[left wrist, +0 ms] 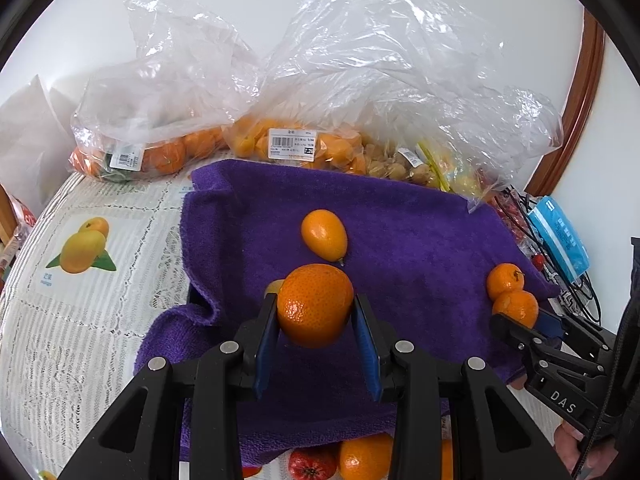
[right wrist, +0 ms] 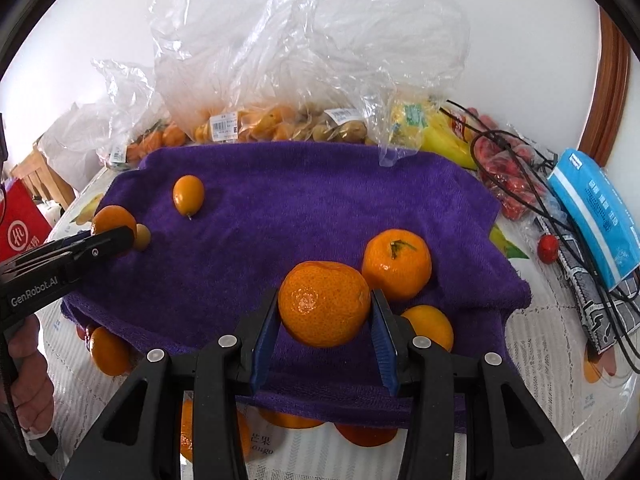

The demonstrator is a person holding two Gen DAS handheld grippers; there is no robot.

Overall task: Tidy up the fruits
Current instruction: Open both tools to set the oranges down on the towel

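Observation:
A purple towel (left wrist: 400,240) (right wrist: 300,200) covers the middle of the table. My left gripper (left wrist: 316,300) is shut on a tangerine (left wrist: 316,308) just above the towel's left part; the right wrist view shows that gripper (right wrist: 106,233) at the left with its tangerine (right wrist: 112,218). My right gripper (right wrist: 325,296) is shut on another tangerine (right wrist: 324,304), held beside a stemmed tangerine (right wrist: 397,264) (left wrist: 505,280) lying on the towel. A kumquat (left wrist: 324,235) (right wrist: 188,195) lies on the towel beyond the left gripper. The right gripper (left wrist: 520,318) shows at the towel's right edge.
Clear plastic bags of oranges (left wrist: 160,156), kumquats (left wrist: 288,144) and husked berries (left wrist: 400,168) line the back. Bananas (right wrist: 444,136), red fruit (right wrist: 508,176), black cables (right wrist: 560,216) and a blue tissue pack (right wrist: 592,208) crowd the right. More tangerines (right wrist: 109,350) lie by the towel's near edge.

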